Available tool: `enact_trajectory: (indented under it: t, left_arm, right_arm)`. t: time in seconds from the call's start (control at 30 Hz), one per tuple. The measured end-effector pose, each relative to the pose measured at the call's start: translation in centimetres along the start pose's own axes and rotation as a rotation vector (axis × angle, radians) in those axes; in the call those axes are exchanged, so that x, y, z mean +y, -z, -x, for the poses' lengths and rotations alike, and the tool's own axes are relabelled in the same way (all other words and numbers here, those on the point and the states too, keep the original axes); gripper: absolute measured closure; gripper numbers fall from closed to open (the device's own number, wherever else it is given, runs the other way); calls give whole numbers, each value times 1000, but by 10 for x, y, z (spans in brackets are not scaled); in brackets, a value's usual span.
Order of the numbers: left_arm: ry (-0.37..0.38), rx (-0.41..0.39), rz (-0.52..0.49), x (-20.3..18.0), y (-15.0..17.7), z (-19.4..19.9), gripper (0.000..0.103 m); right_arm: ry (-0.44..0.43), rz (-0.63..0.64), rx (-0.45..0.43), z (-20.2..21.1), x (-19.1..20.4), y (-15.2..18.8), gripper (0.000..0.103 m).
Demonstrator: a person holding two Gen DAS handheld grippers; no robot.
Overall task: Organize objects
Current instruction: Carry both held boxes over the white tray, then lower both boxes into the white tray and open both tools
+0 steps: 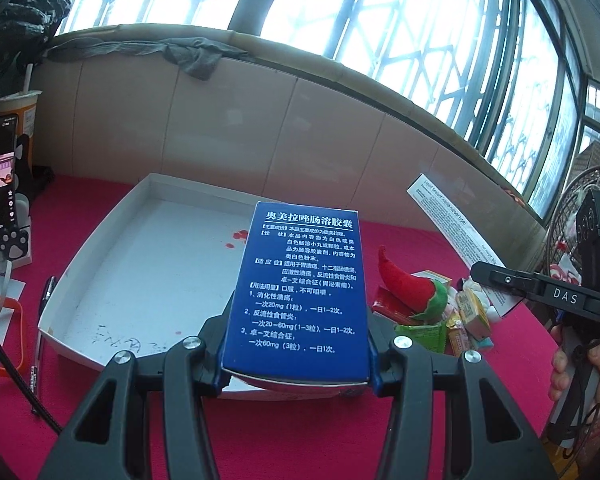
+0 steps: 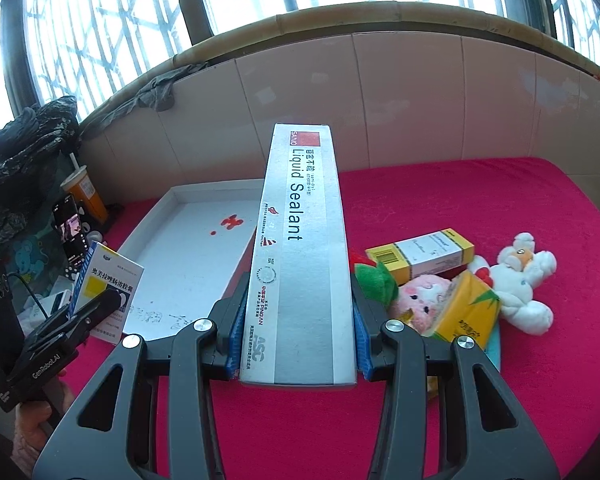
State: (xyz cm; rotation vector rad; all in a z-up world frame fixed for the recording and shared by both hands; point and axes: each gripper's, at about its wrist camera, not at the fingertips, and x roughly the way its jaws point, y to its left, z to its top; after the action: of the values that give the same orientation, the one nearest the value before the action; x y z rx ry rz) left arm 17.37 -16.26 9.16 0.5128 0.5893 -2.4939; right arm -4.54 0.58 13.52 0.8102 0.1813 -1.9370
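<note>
Blue cardboard medicine box (image 1: 298, 292) clamped in my left gripper (image 1: 296, 354), above the near rim of the shallow white cardboard tray (image 1: 100, 248). Long grey liquid-sealant carton (image 2: 300, 256) clamped in my right gripper (image 2: 298, 344). Risk: the carton's overhang clips the tray wall, or sweeps the toy pile (image 2: 460, 292) on the red-covered counter (image 2: 500, 380).
</note>
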Motion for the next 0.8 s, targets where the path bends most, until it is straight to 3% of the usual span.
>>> enact_trajectory:
  t: [0.43, 0.8]
  left_arm:
    - [-85, 16, 13, 40, -35, -15, 53]
    - [-137, 74, 2, 64, -52, -54, 53]
  right_arm:
    - [-100, -9, 63, -34, 36, -17, 61]
    - [-164, -27, 148, -78, 76, -30, 61]
